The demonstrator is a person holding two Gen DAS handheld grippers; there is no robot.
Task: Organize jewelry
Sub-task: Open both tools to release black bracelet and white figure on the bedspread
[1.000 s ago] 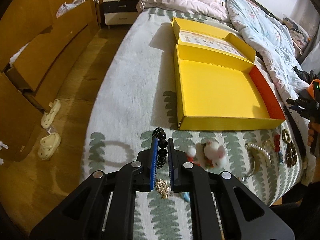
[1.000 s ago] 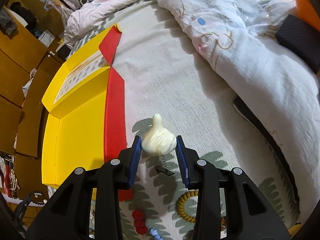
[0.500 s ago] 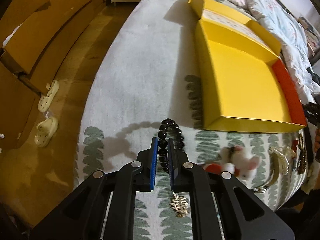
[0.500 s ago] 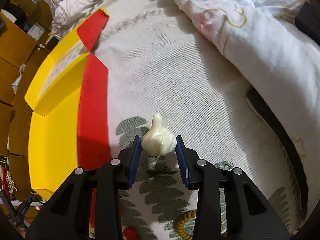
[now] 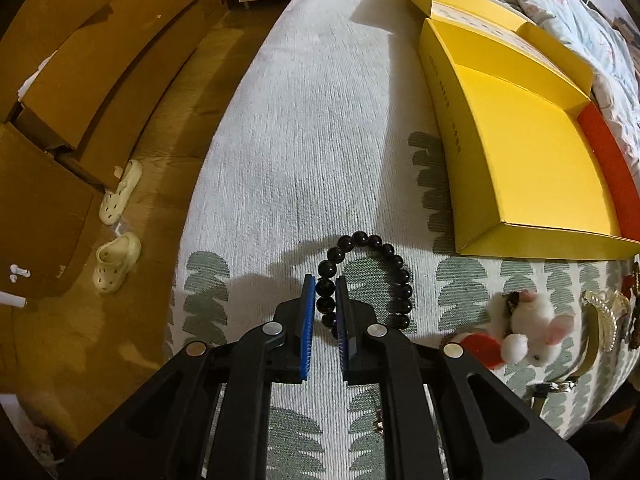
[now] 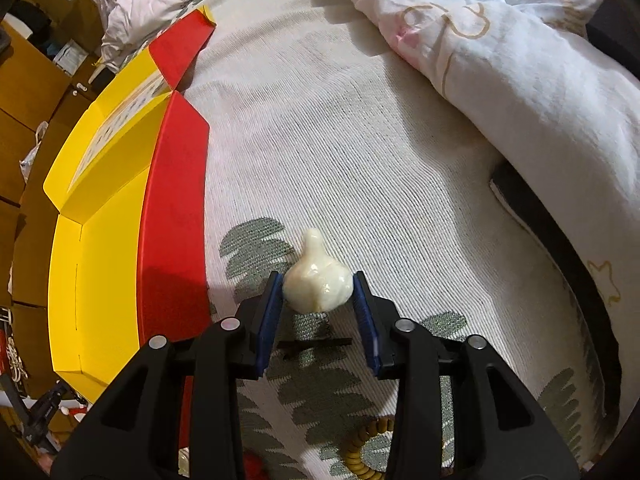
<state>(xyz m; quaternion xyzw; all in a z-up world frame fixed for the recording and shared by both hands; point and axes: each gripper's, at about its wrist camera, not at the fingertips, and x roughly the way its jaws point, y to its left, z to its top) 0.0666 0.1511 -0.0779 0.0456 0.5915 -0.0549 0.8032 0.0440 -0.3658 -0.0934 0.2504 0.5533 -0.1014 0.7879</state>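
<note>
My left gripper [image 5: 325,284] is shut on a black bead bracelet [image 5: 394,268], holding it above the bedspread, left of the open yellow box [image 5: 532,160]. My right gripper [image 6: 317,280] is shut on a cream, garlic-shaped clip [image 6: 318,280], held above the bedspread just right of the box's red flap [image 6: 174,216]; the yellow box floor [image 6: 96,280] lies to the left. A white plush bunny clip [image 5: 528,330] and a pearl hair clip [image 5: 604,320] lie on the bedspread near the front edge.
A crumpled quilt [image 6: 500,52] lies to the right of the box. A yellow bead ring [image 6: 368,448] and a black hairpin [image 6: 316,344] lie under the right gripper. Floor with slippers [image 5: 116,262] and wooden drawers [image 5: 80,80] are left of the bed.
The left gripper has lifted the black bracelet and moved left and forward, toward the box's left side. The right gripper has carried the cream clip forward along the red flap.
</note>
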